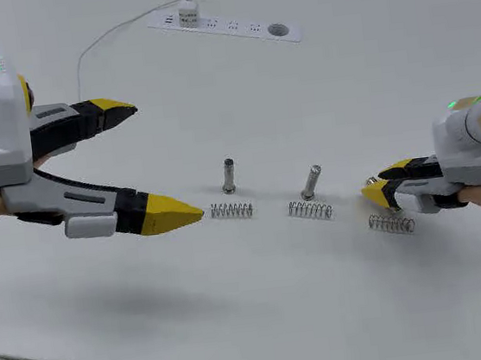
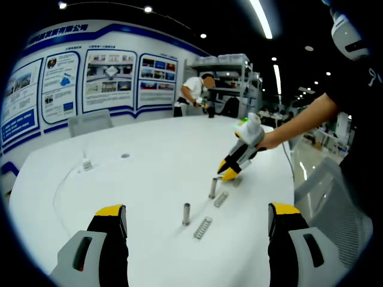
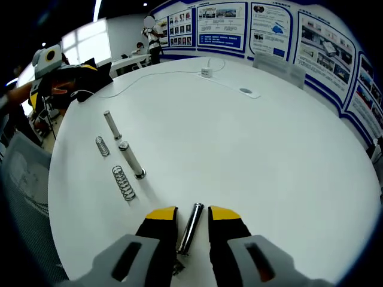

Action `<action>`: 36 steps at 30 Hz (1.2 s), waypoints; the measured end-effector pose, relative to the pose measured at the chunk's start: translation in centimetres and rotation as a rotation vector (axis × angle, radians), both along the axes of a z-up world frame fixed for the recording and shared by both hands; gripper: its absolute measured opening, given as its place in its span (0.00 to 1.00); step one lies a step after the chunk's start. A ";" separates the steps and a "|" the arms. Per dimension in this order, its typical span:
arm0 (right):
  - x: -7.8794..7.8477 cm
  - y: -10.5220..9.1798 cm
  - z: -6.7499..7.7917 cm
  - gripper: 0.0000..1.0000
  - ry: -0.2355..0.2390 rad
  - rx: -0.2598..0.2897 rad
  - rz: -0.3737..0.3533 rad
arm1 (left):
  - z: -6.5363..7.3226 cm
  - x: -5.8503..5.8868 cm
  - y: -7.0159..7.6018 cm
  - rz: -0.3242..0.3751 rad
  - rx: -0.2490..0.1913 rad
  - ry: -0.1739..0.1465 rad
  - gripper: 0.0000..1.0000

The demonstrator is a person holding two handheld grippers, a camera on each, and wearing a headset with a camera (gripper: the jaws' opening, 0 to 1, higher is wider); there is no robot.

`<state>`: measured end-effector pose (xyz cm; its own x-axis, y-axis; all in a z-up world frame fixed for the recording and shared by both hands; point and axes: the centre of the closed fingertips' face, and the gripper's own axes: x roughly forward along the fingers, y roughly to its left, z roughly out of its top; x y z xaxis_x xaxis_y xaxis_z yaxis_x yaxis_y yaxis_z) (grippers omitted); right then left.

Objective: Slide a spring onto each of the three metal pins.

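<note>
Nothing done: left spring, middle spring and right spring lie on the surface, about 6 o'clock of left pin, middle pin and third pin. Left claw gapes released at 9 o'clock; right claw straddles the third pin, clenched or not I cannot tell

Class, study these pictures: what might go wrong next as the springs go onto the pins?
1. The right gripper has its fingers close on either side of a pin; a clumsy squeeze may knock it over.
2. The spring lying just beside that gripper might roll off if brushed.
</note>
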<state>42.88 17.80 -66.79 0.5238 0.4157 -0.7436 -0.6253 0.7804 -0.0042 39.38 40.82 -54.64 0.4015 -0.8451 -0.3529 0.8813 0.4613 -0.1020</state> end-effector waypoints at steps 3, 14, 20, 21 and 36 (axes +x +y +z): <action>0.1 -0.1 -0.1 0.19 0.010 0.000 -0.014 | 0.0 0.0 -0.1 -0.001 -0.003 0.001 1.00; 0.0 -0.5 -0.9 0.12 0.048 -0.006 -0.056 | 0.1 0.2 -0.1 0.010 -0.010 0.006 1.00; 0.2 -0.4 -1.0 0.09 0.119 -0.034 -0.104 | 0.0 0.1 -0.4 0.008 -0.012 0.008 1.00; 0.2 -0.3 -1.0 0.08 0.126 -0.040 -0.104 | 0.0 0.1 -0.5 0.009 -0.015 0.009 1.00; -0.2 -0.3 -0.5 0.07 0.092 -0.047 -0.098 | 0.6 -0.2 0.2 0.028 -0.030 0.005 1.00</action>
